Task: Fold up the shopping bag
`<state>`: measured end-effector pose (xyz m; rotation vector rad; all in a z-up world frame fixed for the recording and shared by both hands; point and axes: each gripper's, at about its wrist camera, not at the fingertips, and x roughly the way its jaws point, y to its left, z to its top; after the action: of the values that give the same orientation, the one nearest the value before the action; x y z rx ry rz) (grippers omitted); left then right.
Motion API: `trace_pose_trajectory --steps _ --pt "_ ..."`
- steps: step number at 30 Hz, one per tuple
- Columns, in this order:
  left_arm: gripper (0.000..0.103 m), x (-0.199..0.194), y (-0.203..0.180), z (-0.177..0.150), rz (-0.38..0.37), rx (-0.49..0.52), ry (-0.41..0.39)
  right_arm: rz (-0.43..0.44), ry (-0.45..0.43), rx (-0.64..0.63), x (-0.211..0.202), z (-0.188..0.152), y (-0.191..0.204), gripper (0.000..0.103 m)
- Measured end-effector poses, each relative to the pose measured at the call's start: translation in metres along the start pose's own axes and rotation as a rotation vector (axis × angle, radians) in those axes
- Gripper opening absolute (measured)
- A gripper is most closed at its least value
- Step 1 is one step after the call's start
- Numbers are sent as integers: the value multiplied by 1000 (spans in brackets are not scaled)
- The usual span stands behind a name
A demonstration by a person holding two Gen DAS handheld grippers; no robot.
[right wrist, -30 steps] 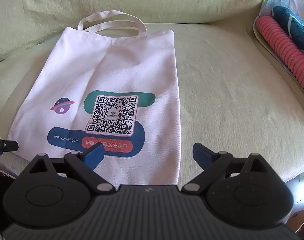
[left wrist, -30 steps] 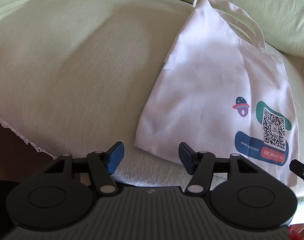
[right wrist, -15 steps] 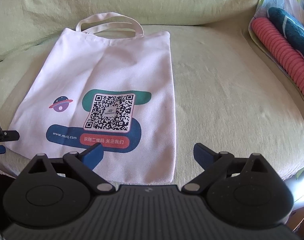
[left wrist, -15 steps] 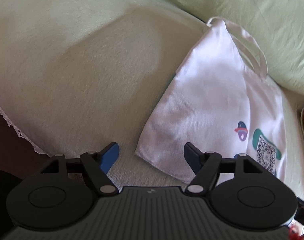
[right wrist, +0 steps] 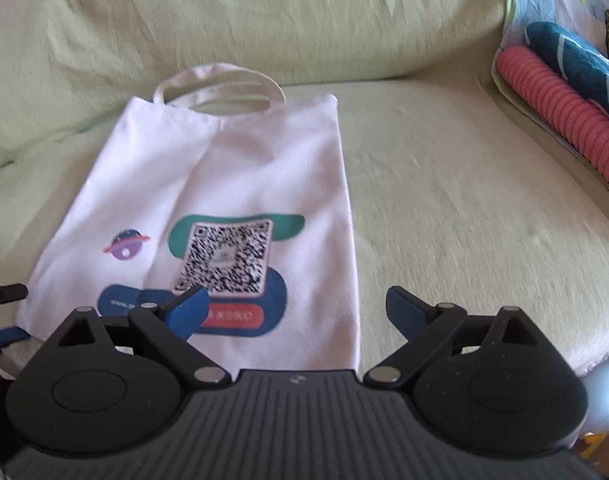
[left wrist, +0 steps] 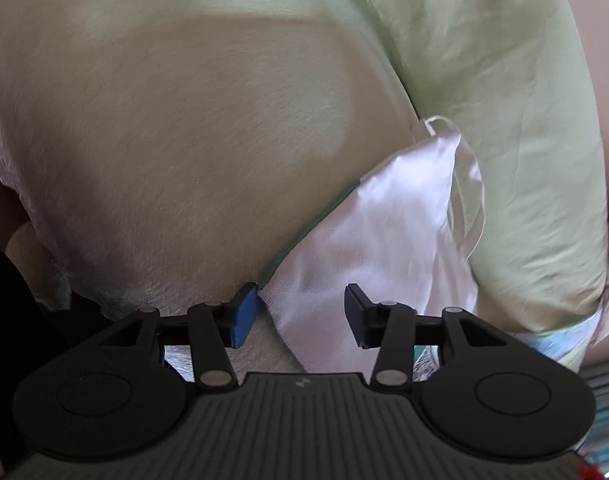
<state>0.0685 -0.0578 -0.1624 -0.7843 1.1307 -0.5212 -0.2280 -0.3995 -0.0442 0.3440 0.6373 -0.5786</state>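
The white tote bag (right wrist: 240, 184) lies flat on the green sofa seat (right wrist: 464, 208), handles (right wrist: 218, 82) toward the backrest. The left tool (left wrist: 300, 314) gapes around its bottom-left corner; the right tool (right wrist: 296, 312) is wide open over the bottom-right corner, gripping nothing

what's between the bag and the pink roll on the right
Only bare green sofa seat lies between the bag and the pink roll, as the right wrist view shows.
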Motion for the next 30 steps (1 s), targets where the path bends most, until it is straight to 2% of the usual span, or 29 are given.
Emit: trace_pose_trajectory --steps 1,2,3,4,5,6,7,9,10,12,14,20,23,30 --pt "12 0 -1 0 -27 12 -3 10 -3 -15 0 -1 1 75" --pt "1 0 -3 0 -63 25 -3 15 9 -37 2 -3 3 64" --pt "2 0 -7 1 -93 36 -11 19 21 -58 4 -4 5 36" --pt "2 0 -9 0 -90 55 -15 25 41 -70 8 -6 5 16" --pt "2 0 -12 0 -87 74 -19 31 66 -64 12 -9 4 14" --pt "2 2 -13 -1 -58 97 -19 28 86 -50 15 -11 2 14" --pt "6 4 -13 -1 -27 113 -11 18 108 -31 19 -14 -1 13" --pt "10 7 -8 -3 15 84 5 17 114 -22 21 -17 -3 13" --pt "10 8 -6 -4 6 54 9 17 110 -28 20 -17 -3 16" --pt "9 8 -11 -6 1 77 -10 22 110 -35 20 -17 -1 19" --pt "3 7 -19 -9 2 125 -31 23 111 -33 20 -16 0 19" --pt "0 -12 -93 -36 3 640 -162 30 106 21 16 -15 -13 20" --pt "0 -24 -125 -59 -38 902 -203 59 114 79 16 -14 -24 20" --pt "0 -32 -161 -98 -147 1149 -163 112 136 215 18 -12 -43 20"
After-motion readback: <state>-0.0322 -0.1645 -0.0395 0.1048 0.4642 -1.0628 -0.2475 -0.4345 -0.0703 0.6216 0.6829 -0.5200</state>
